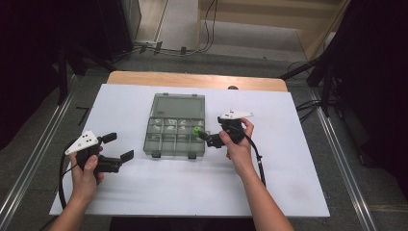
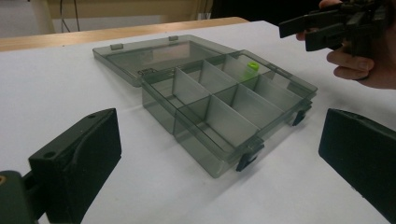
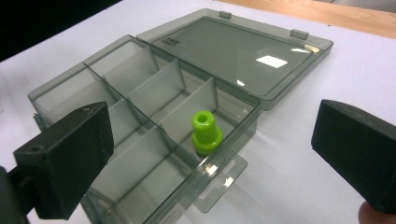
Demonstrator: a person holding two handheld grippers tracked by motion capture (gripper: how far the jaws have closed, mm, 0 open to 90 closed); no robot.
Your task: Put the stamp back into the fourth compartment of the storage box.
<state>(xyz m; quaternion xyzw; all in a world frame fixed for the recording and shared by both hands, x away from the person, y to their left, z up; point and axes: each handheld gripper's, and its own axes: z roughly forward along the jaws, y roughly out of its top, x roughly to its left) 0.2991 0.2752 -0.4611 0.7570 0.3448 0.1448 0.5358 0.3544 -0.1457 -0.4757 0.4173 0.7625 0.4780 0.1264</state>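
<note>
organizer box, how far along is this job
Done: the organizer box lies open, its lid flat on the table, and a green plastic piece stands upright in a compartment at the box's right end. In hand: nothing; the right claw sits open beside that compartment, the left claw open, apart from the box. Left: probably closing the lid.

- One box (image 1: 174,131), smoky clear plastic, lid (image 1: 178,106) open.
- One green peg (image 3: 205,133) in the box.
- Two front latches (image 2: 247,160) on the box.
- Two grippers: left (image 1: 120,147), right (image 1: 204,136).
- Two hands holding them.
</note>
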